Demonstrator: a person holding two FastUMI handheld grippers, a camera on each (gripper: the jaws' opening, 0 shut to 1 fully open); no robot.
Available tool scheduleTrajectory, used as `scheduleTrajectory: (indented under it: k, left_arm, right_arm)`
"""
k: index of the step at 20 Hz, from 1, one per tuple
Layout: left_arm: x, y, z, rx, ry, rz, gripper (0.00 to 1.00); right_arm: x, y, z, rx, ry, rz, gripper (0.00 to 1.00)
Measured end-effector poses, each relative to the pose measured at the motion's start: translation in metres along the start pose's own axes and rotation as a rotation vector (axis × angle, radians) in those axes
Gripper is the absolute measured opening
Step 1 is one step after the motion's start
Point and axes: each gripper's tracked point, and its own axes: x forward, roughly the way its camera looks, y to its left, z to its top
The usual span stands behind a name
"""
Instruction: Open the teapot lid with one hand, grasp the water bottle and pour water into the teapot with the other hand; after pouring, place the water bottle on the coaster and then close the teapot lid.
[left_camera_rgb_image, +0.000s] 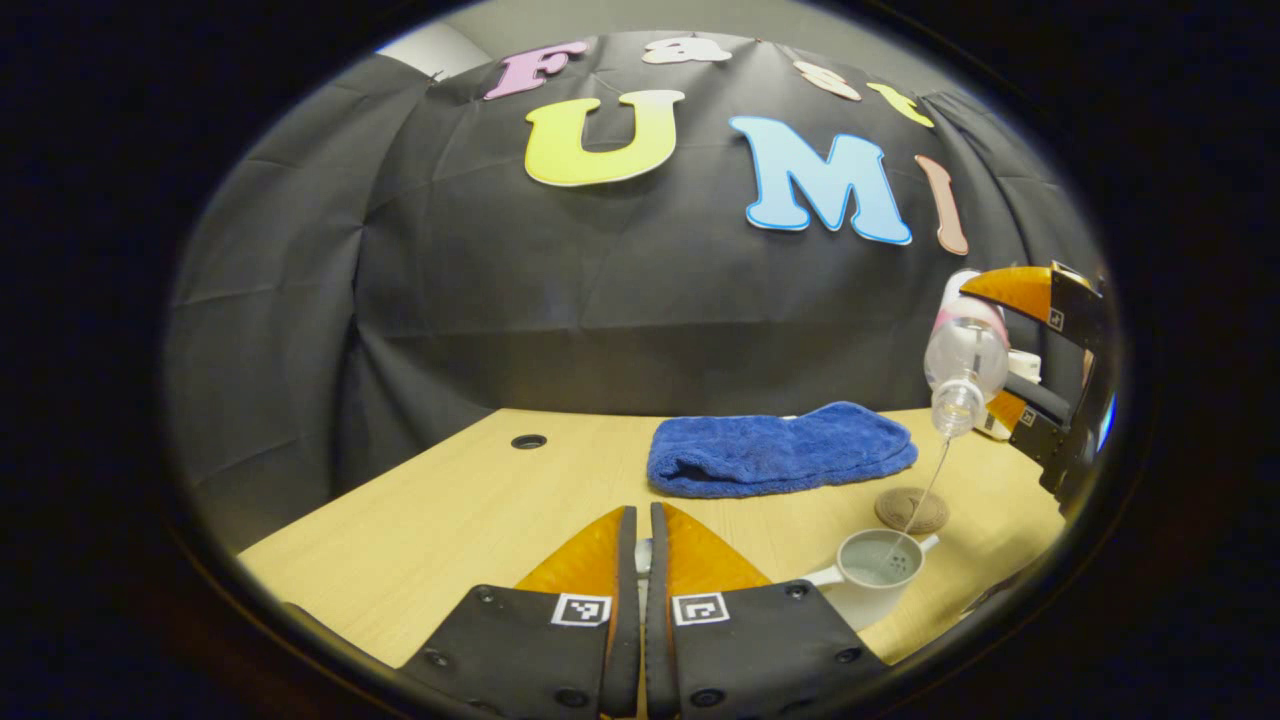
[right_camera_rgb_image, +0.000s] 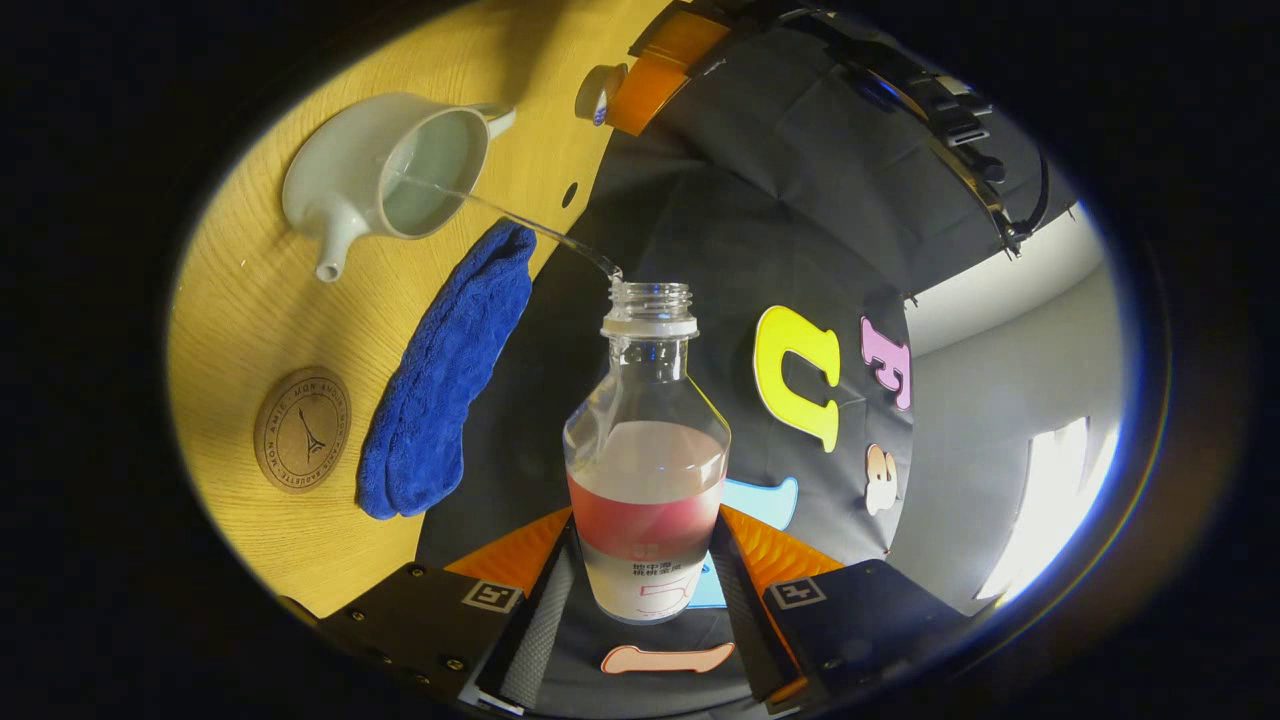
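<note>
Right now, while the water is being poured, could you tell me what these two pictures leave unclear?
- Teapot lid: in the left gripper view only a sliver shows between the left gripper fingers, which hide the rest.
- Water bottle base: in the right gripper view the right gripper fingers cover it.
- Teapot water level: too small to judge in the left gripper view.
- Coaster lettering: too small.

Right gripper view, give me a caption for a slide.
Right claw tips the bottle, streaming water into the open teapot beside a blue towel and coaster.
</note>
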Motion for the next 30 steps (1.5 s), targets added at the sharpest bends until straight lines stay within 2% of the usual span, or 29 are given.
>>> scheduleTrajectory:
  k: [21,30]
  left_arm:
    - [0.000,-0.002,-0.002,0.008,0.009,-0.002,0.09]
    - [-0.001,-0.002,-0.003,0.009,0.013,-0.005,0.09]
  right_arm:
    - [0.000,-0.028,0.007,-0.148,-0.036,-0.090,0.74]
    - [0.001,-0.033,0.010,-0.197,-0.061,-0.106,0.74]
